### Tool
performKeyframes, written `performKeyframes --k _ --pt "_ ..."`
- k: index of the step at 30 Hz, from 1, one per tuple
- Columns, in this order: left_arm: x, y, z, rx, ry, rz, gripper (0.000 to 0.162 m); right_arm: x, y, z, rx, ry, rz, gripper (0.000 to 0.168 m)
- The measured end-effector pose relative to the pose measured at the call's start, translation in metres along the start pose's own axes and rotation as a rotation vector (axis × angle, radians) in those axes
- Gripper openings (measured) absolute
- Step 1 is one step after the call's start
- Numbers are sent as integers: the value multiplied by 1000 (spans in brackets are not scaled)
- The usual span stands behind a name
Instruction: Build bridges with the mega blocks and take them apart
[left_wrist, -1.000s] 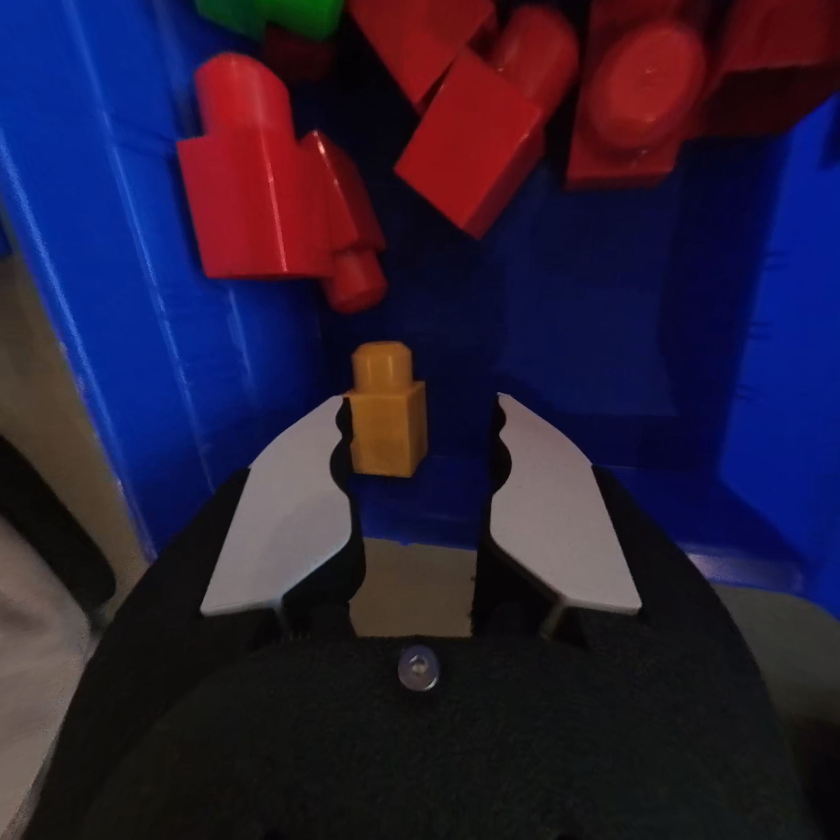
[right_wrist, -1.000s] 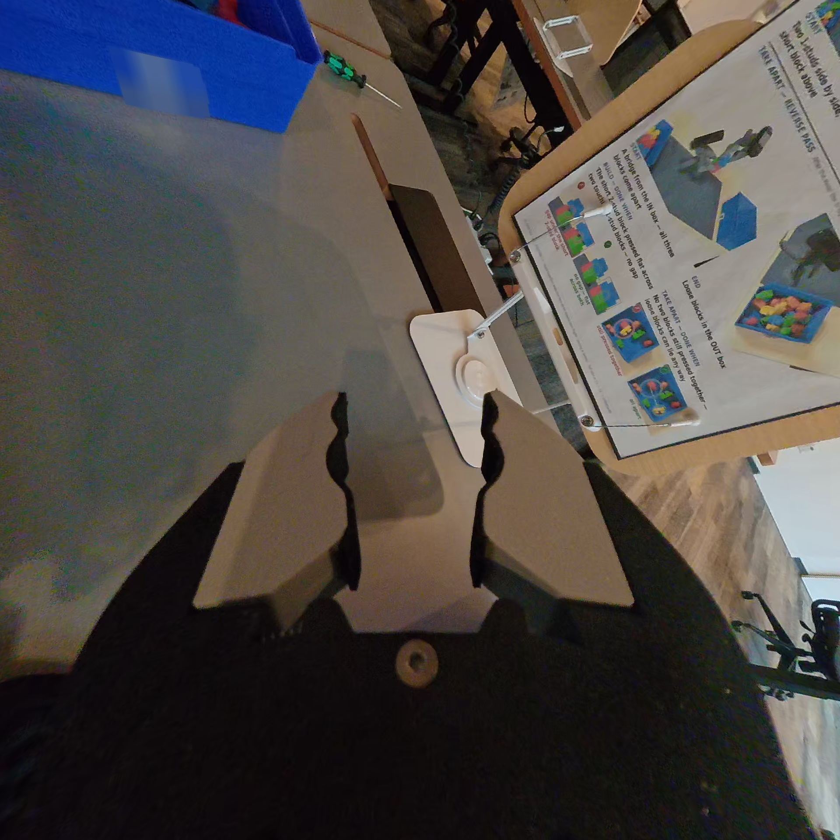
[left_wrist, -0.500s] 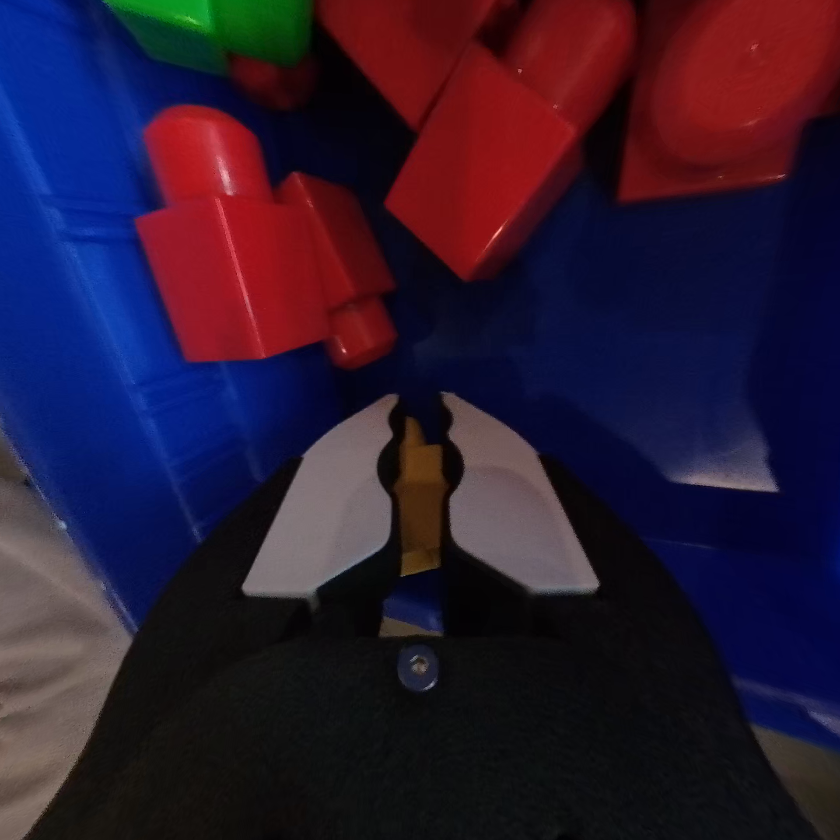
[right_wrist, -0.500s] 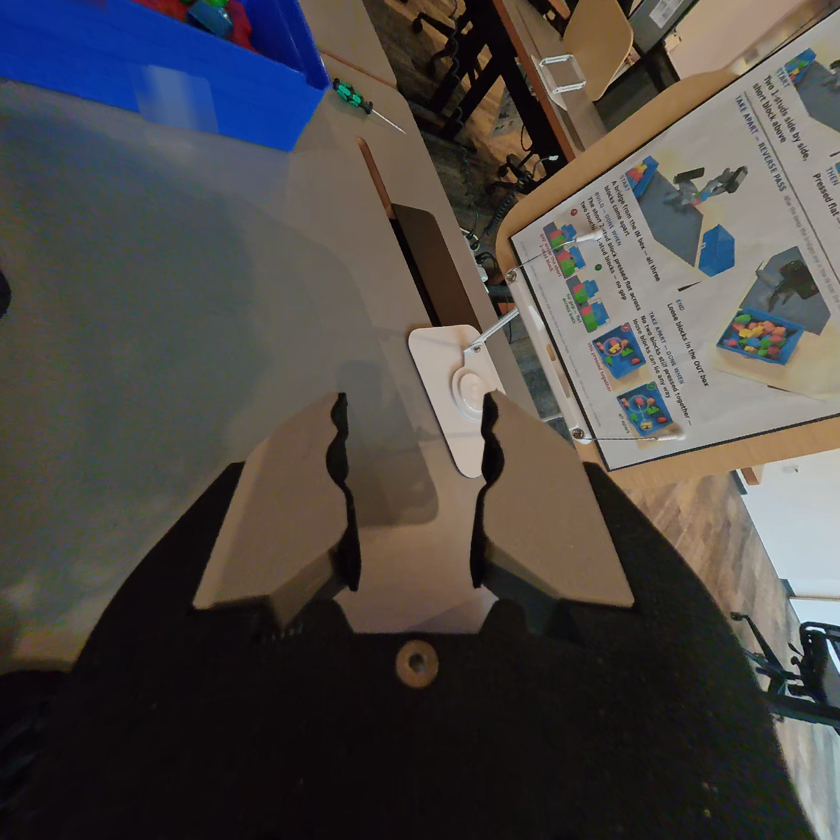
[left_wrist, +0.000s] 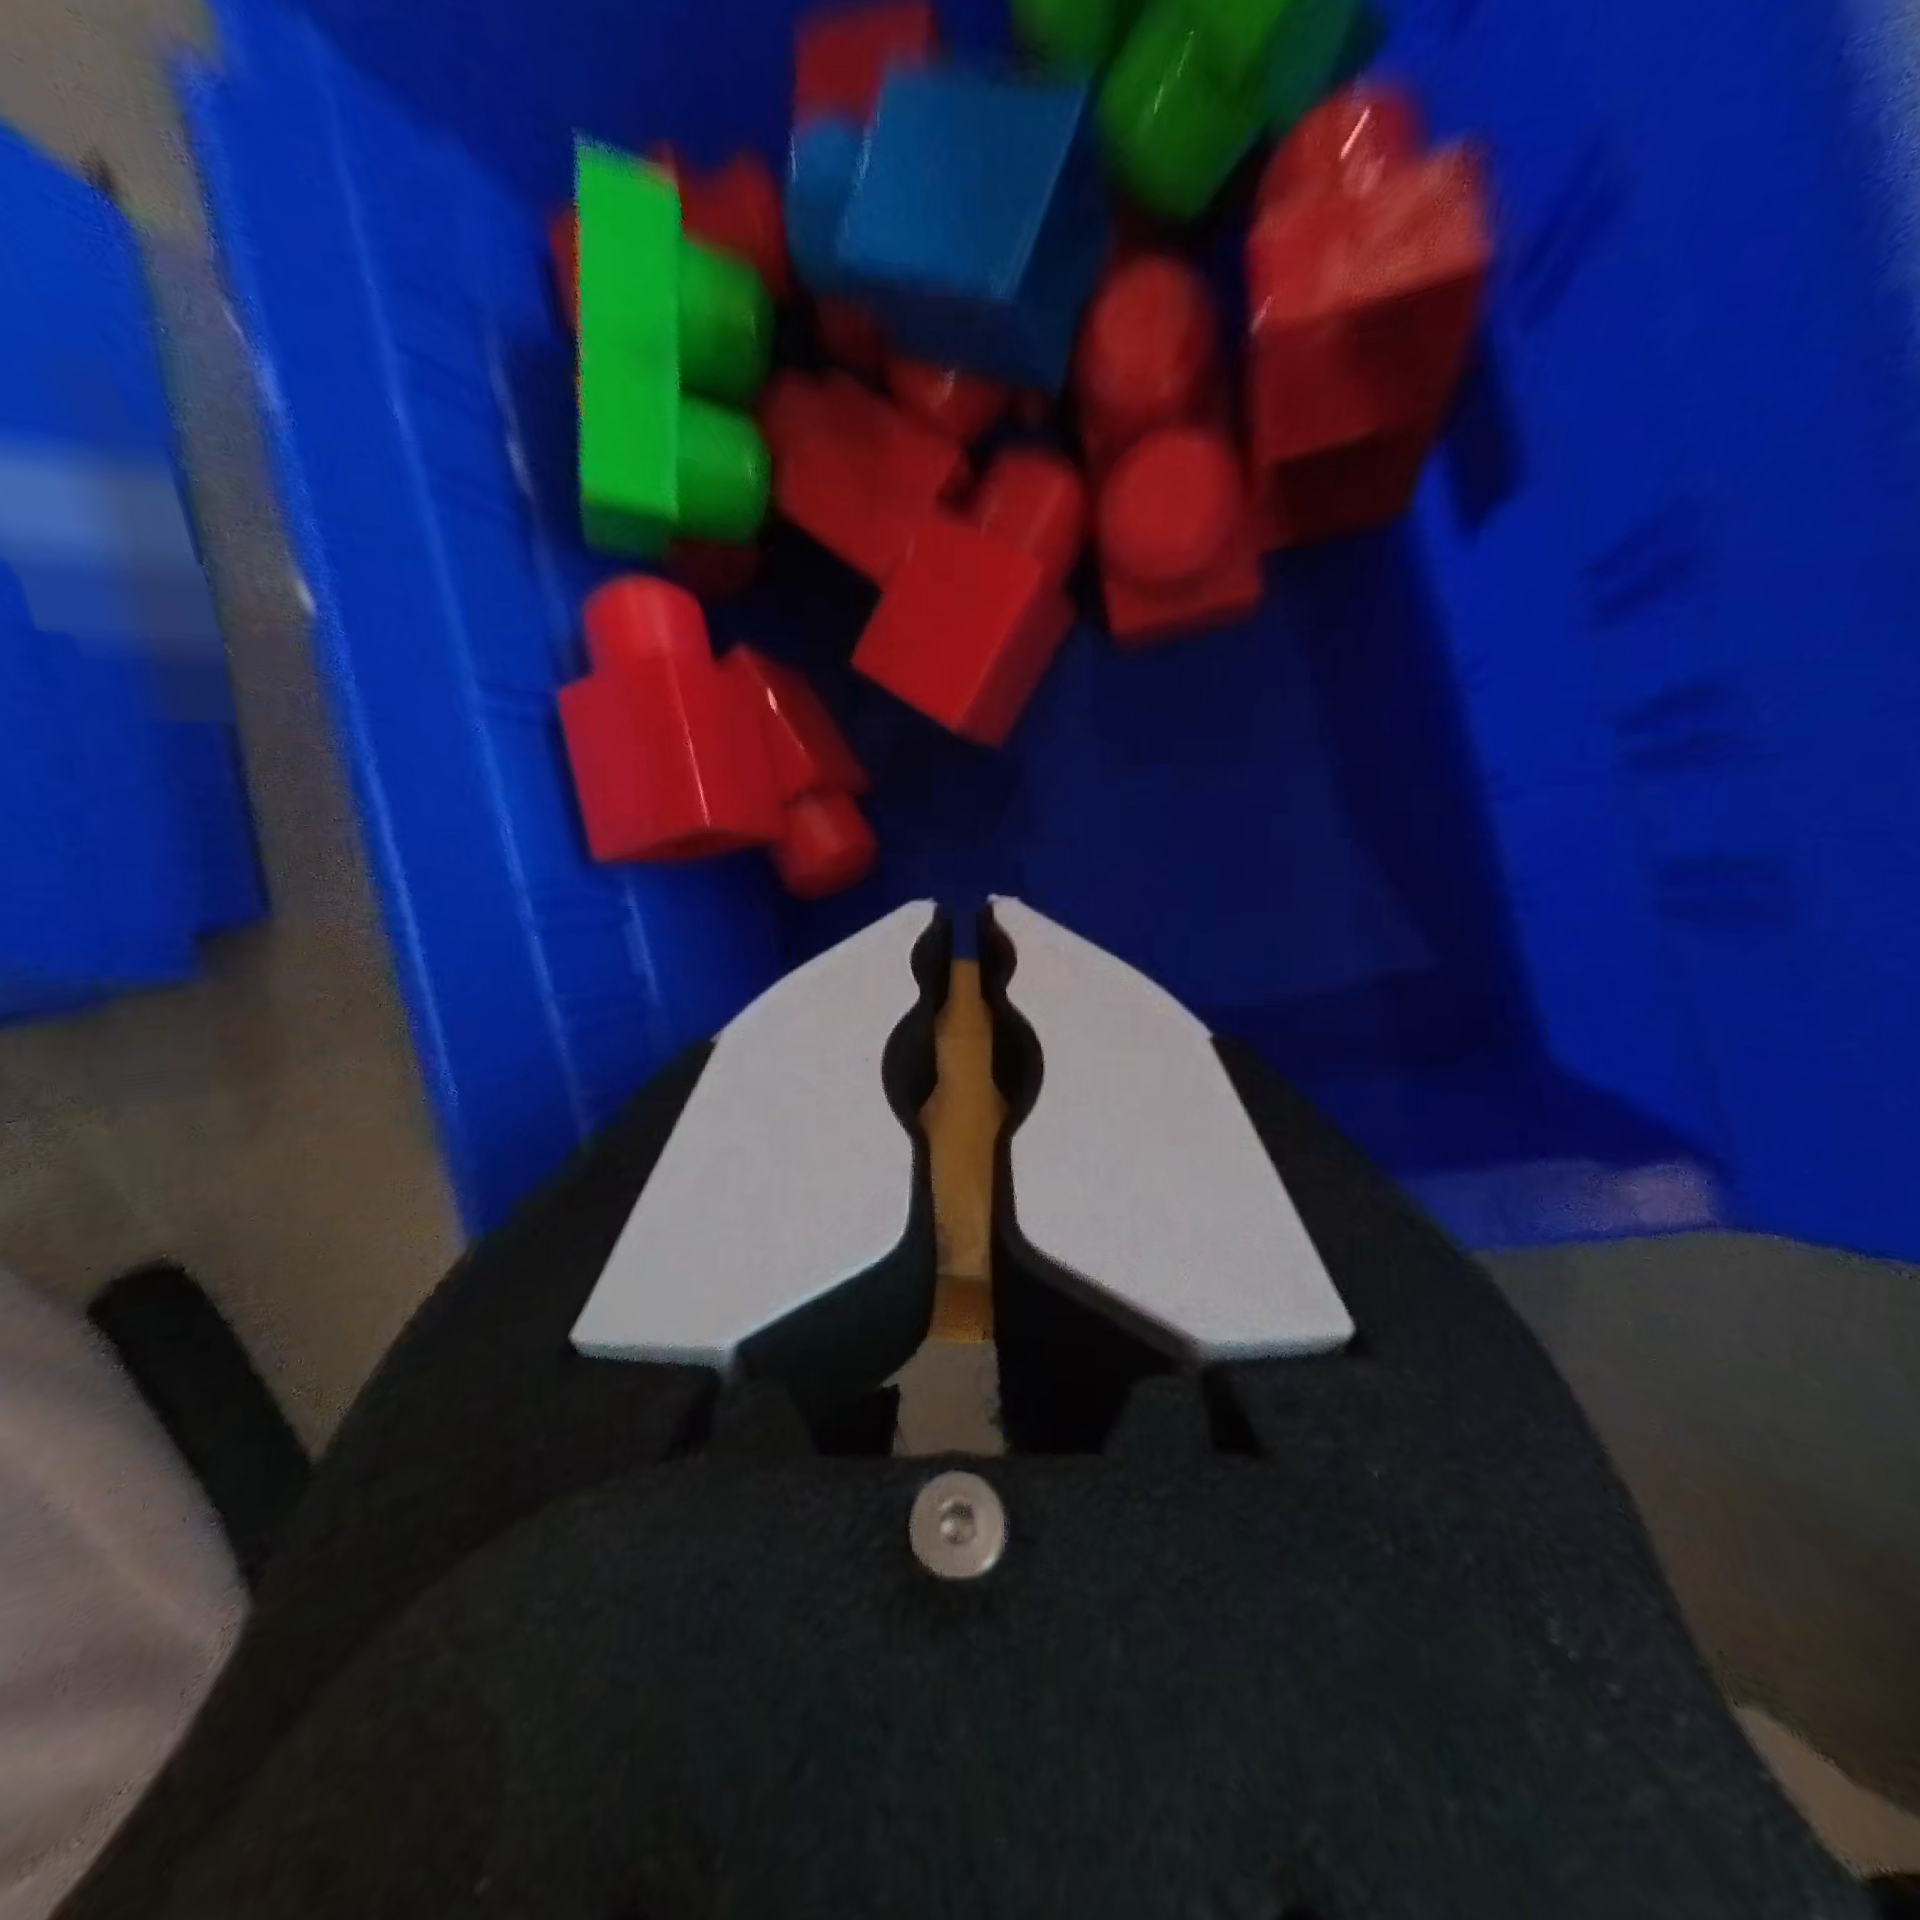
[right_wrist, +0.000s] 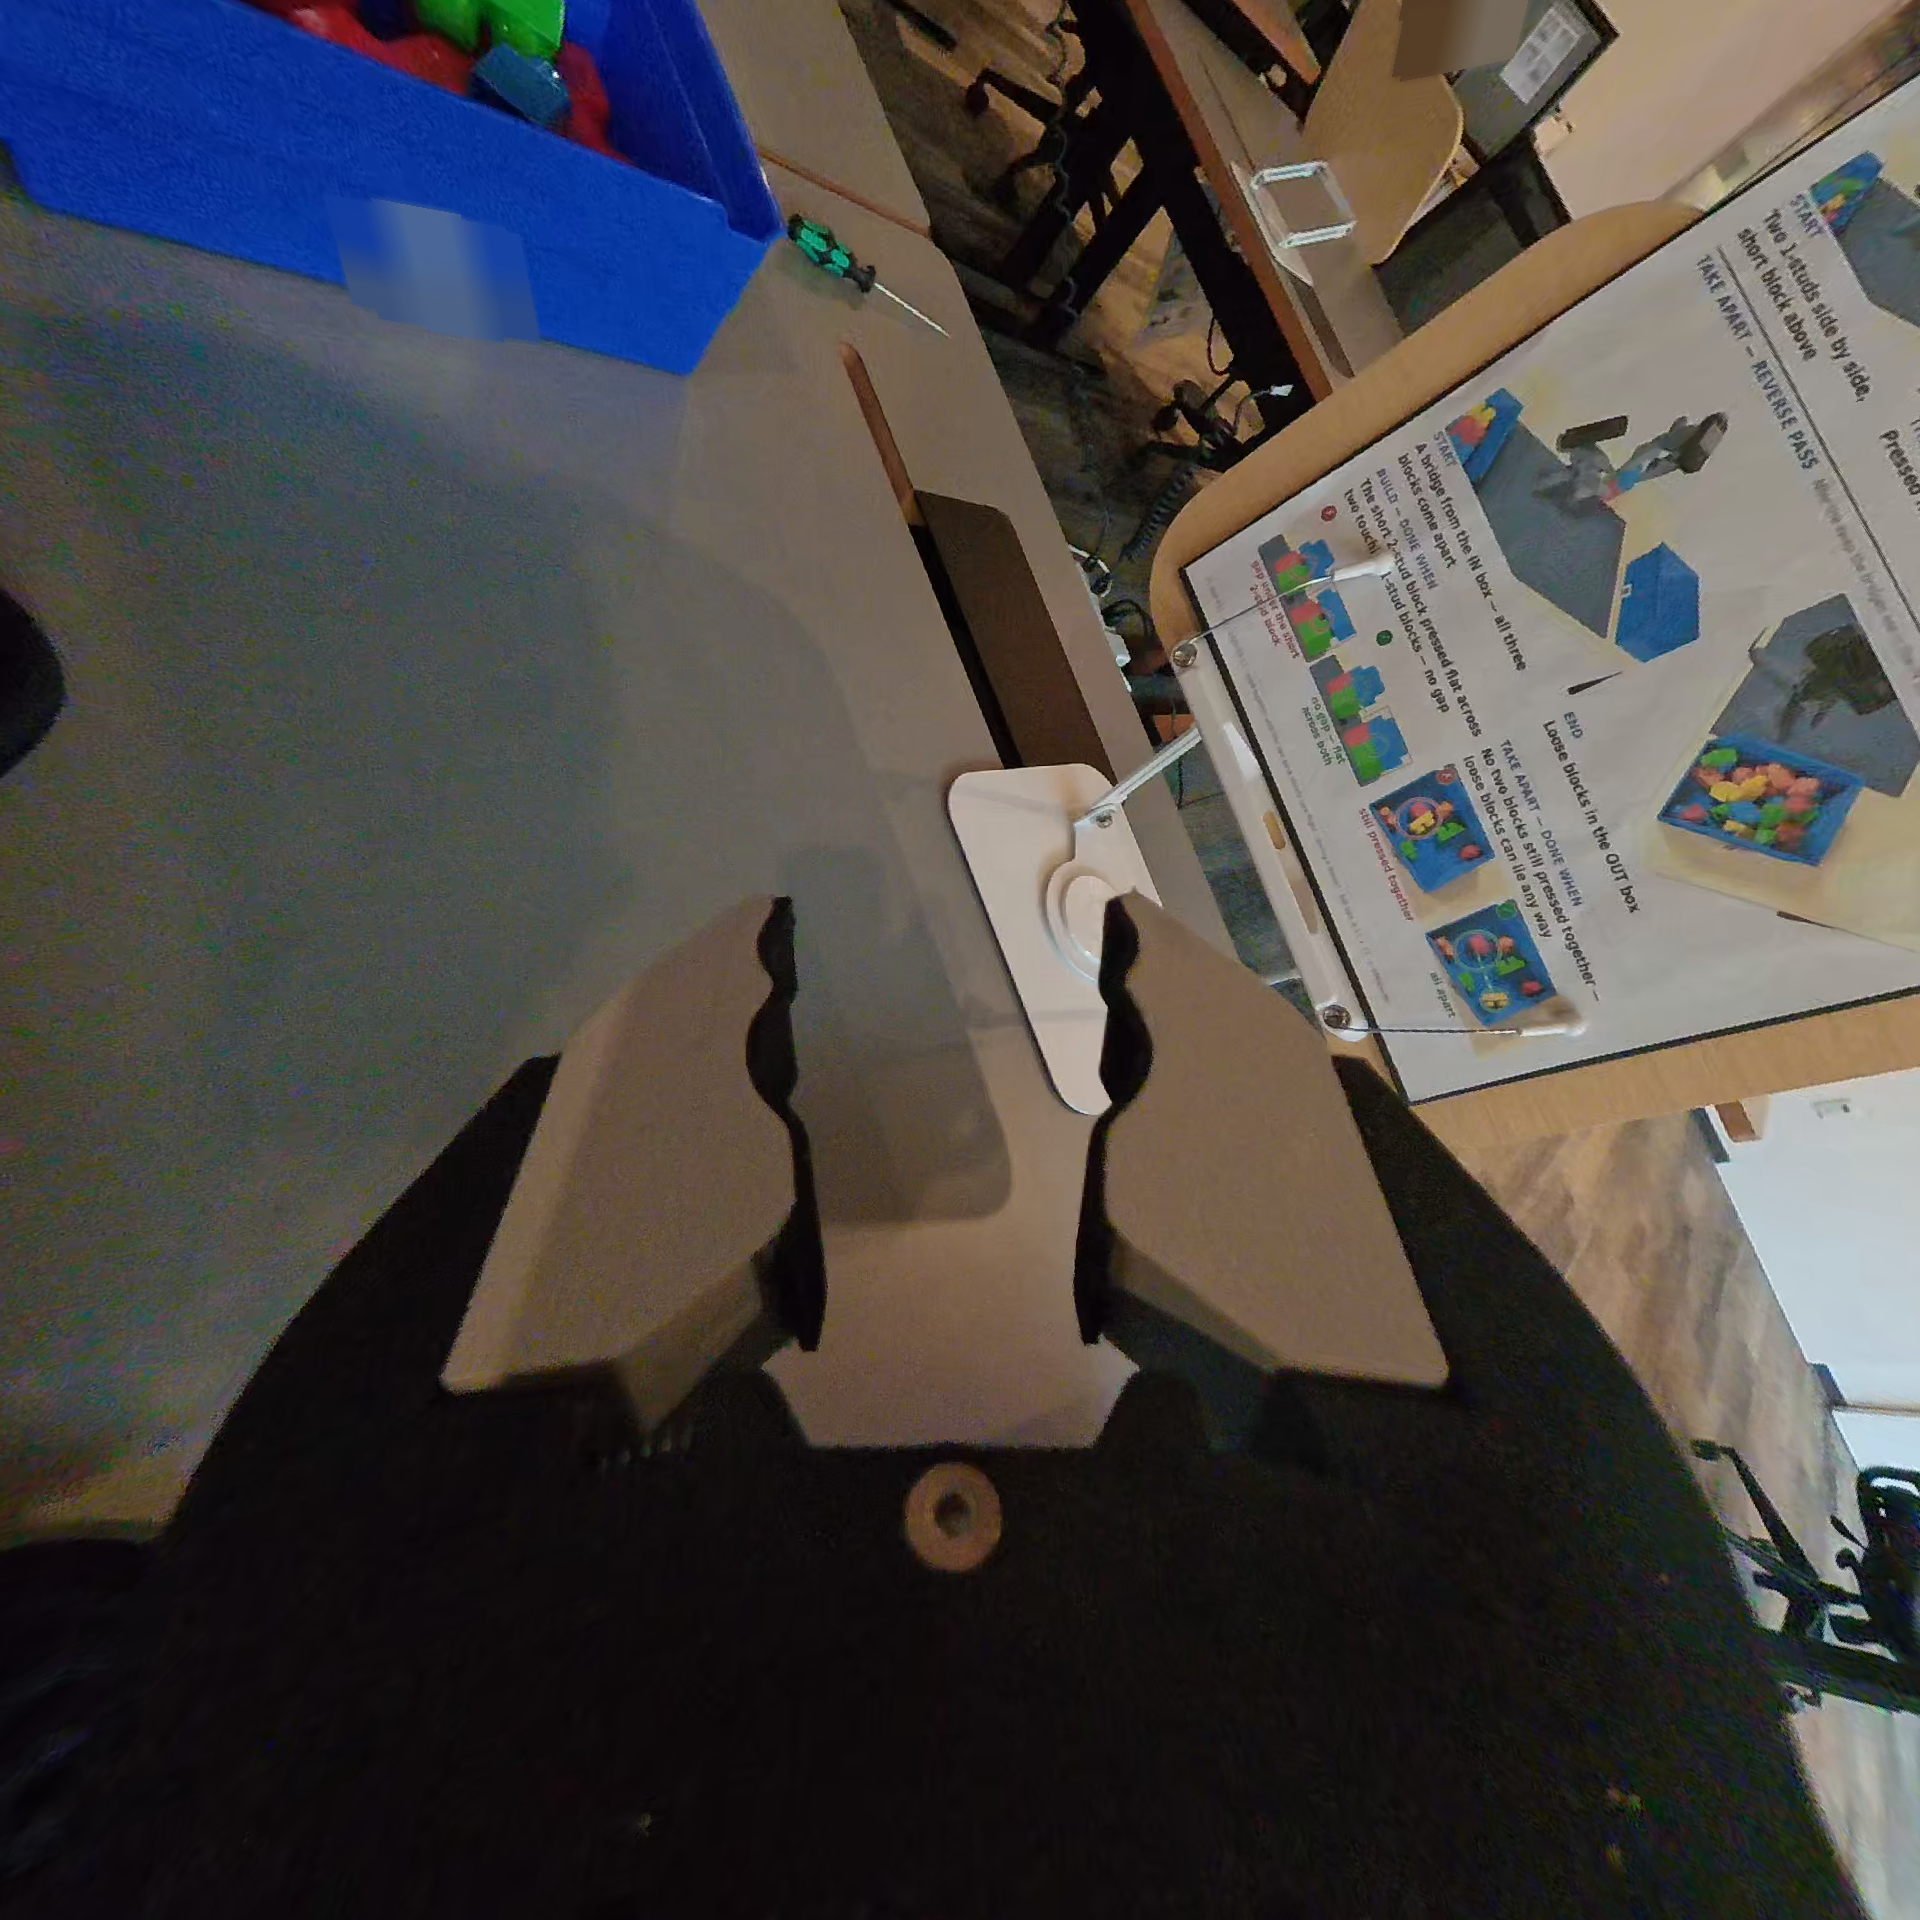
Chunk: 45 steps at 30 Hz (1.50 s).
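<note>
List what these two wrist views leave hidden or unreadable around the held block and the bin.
- Yellow block, left wrist view: only a sliver shows between the left gripper fingers; its shape is hidden.
- Block pile, left wrist view: motion blur smears the edges, so no count.
- Blue bin, right wrist view: cut off by the top edge; most contents unseen.

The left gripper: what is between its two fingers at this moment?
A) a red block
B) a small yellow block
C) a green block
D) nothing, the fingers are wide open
B: in the left wrist view the left gripper is shut on the small yellow block, which shows as a narrow strip between the fingers, while the red blocks and green blocks lie loose in the blue bin.
</note>
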<state>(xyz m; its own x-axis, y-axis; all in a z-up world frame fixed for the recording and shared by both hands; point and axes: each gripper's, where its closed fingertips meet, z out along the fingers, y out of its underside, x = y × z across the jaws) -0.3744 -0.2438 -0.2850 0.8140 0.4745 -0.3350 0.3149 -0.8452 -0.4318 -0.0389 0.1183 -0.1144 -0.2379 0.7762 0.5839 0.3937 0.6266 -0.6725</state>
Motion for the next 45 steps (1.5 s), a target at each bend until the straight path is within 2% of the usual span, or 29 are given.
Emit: performKeyframes --k 5,8,12,16,21,26,29,32,34,36,37,42,45 --pt "22 -69 -49 417 63 95 5 -12 -13 4 72 -68 6 55" --pt "48 -112 -83 678 161 175 5 -24 -21 11 105 -130 3 54" --pt "89 -153 -132 983 328 280 5 -49 -33 30 145 -249 -3 56" --pt "138 -182 -189 1266 523 403 5 -74 -58 55 272 -365 71 58" --pt "204 -192 -249 1505 818 555 5 -83 -87 74 462 -387 195 61" --pt "257 -193 -272 1541 1018 667 5 -81 -109 57 622 -393 234 59" --pt "281 -195 -270 1506 1064 717 5 -83 -115 48 664 -402 213 56" --pt "297 -196 -269 1481 1100 738 5 -83 -116 44 690 -408 193 45" --pt "301 -198 -267 1467 1107 736 5 -84 -114 43 686 -416 165 36" --pt "300 -198 -265 1451 1117 727 4 -83 -111 43 671 -402 142 34" --pt "301 -197 -263 1436 1114 737 8 -84 -108 43 648 -412 125 34" --pt "290 -193 -248 1325 985 773 50 -79 -80 52 450 -416 94 34" --pt "269 -197 -229 1226 829 729 52 -91 -39 65 164 -466 37 34"
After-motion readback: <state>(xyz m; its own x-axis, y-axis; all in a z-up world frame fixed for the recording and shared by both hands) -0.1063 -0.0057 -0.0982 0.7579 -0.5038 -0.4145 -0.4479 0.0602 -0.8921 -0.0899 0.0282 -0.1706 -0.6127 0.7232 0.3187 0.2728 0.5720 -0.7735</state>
